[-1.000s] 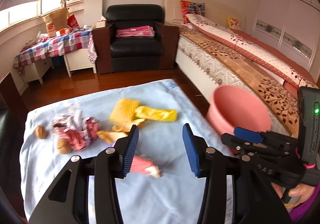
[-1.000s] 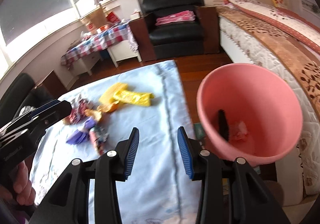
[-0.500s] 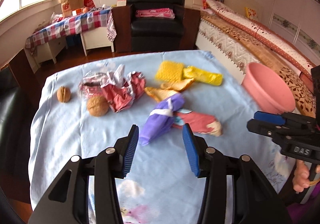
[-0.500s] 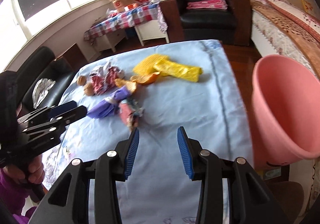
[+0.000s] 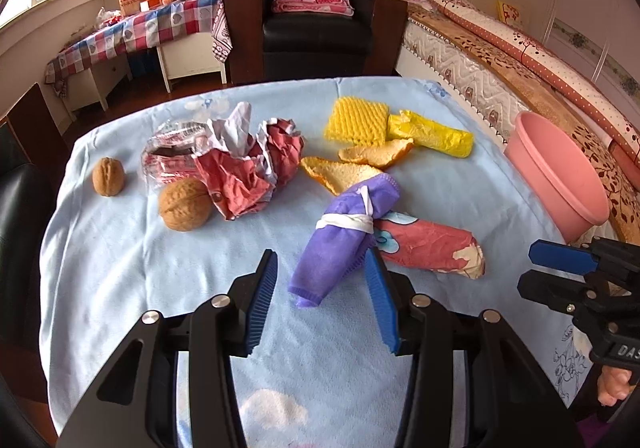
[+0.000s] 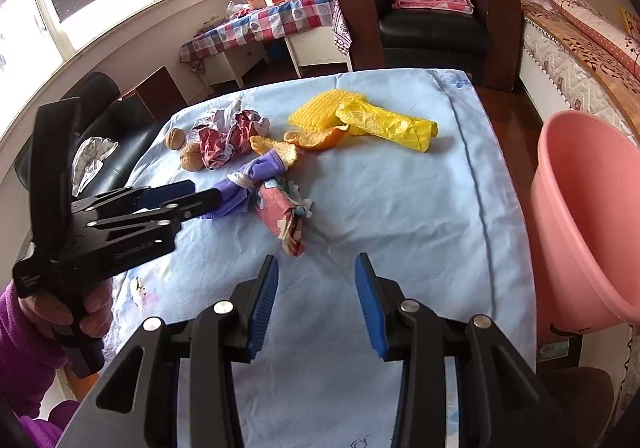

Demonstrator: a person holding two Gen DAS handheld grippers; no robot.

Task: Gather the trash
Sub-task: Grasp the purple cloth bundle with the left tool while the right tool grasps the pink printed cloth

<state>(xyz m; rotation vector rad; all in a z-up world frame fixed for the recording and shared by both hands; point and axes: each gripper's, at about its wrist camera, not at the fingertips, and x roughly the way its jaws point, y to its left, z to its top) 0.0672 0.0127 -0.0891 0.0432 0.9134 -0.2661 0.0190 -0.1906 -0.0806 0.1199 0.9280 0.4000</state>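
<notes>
Trash lies on a light-blue cloth (image 5: 120, 248): a purple roll (image 5: 340, 244), a pink floral wrapper (image 5: 428, 244), orange peels (image 5: 340, 171), a yellow wrapper (image 5: 432, 133), yellow mesh (image 5: 356, 119), crumpled red paper (image 5: 248, 167) and two walnuts (image 5: 184, 203). My left gripper (image 5: 322, 268) is open and low over the cloth, with the purple roll's near end between its fingers. From the right wrist view the left gripper (image 6: 206, 193) reaches the purple roll (image 6: 256, 175) from the left. My right gripper (image 6: 317, 268) hovers open and empty near the front edge. A pink basin (image 6: 580, 207) stands off the table's right side.
A bed (image 5: 500, 59) runs along the right behind the basin. A black armchair (image 5: 316, 19) and a checkered side table (image 5: 136, 31) stand at the back. A black seat (image 6: 104, 135) with a cloth on it is at the table's left.
The left gripper has dropped toward the trash, and the purple roll now sits between its fingers. The right gripper has swung left from the basin to over the cloth.
</notes>
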